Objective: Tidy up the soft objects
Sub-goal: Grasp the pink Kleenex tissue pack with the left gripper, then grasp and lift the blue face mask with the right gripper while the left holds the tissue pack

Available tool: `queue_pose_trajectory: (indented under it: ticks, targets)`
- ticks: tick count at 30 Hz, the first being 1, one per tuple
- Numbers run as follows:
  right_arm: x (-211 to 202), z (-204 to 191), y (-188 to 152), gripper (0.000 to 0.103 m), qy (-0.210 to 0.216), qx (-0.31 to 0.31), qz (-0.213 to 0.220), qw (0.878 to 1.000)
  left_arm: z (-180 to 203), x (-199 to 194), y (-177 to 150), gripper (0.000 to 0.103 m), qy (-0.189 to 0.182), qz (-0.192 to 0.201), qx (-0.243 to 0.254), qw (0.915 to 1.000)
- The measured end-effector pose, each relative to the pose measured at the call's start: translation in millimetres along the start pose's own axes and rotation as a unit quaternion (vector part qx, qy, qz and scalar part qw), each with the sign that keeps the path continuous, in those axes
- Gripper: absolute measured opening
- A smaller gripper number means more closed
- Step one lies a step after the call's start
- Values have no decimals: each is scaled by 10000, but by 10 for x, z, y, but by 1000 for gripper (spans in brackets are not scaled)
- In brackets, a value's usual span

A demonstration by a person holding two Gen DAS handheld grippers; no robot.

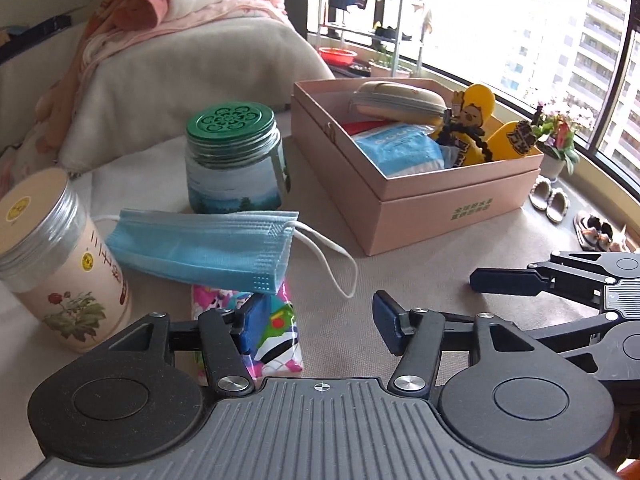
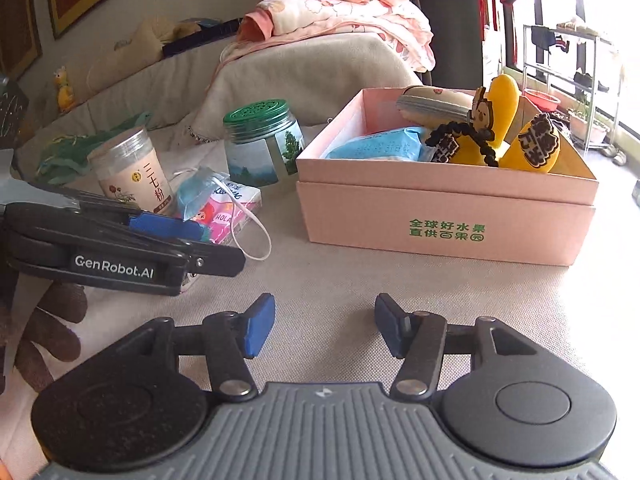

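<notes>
A blue face mask (image 1: 200,246) lies across a colourful tissue pack (image 1: 276,332) on the beige sofa seat; both also show in the right wrist view, the mask (image 2: 196,196) and the pack (image 2: 232,216). My left gripper (image 1: 320,326) is open, its left finger against the tissue pack. A pink box (image 1: 452,204) holds a blue wipes pack (image 1: 400,148), a yellow plush toy (image 1: 476,120) and a beige pouch (image 1: 396,98). My right gripper (image 2: 325,326) is open and empty over bare seat, in front of the box (image 2: 444,216).
A green-lidded glass jar (image 1: 236,156) and a silver-lidded powder jar (image 1: 52,260) stand left of the box. A pink blanket (image 2: 340,12) drapes the sofa arm behind. Slippers (image 1: 550,198) and a flower pot (image 1: 558,140) sit by the window at right.
</notes>
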State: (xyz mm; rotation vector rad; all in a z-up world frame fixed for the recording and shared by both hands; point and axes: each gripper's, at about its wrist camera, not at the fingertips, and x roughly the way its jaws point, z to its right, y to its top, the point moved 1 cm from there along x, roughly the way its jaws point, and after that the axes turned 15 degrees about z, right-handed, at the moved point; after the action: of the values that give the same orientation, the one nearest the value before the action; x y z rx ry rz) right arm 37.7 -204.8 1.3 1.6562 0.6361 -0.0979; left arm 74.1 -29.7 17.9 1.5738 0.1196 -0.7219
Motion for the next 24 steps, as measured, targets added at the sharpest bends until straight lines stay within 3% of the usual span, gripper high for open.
queue_pose_trajectory:
  ticks: [1,3,6,12,15,24]
  targets:
    - [-6,24,1,56,29,70,13,10000,-12,-31,0,61,37,131,-4,9999]
    - [-34,66,-17,56,84,221,43,9997,-52,-60,3,60,457,296,128,9984]
    - [-52,96,-26,56,133,360,70,9992,-196,25,9,58,911,150,145,9956]
    - [-66,105,-31,59,182,430,78,9989,-354,292,-35,62,778,-220,-235,9964]
    - [-69,93,-32,62,210,422,81,9989,-395,349,-22,63,845,-56,-346,9958]
    - [-3,12,-5,87,543,188,-109,9983,-375,44,-209,60,704,63,-184,9973]
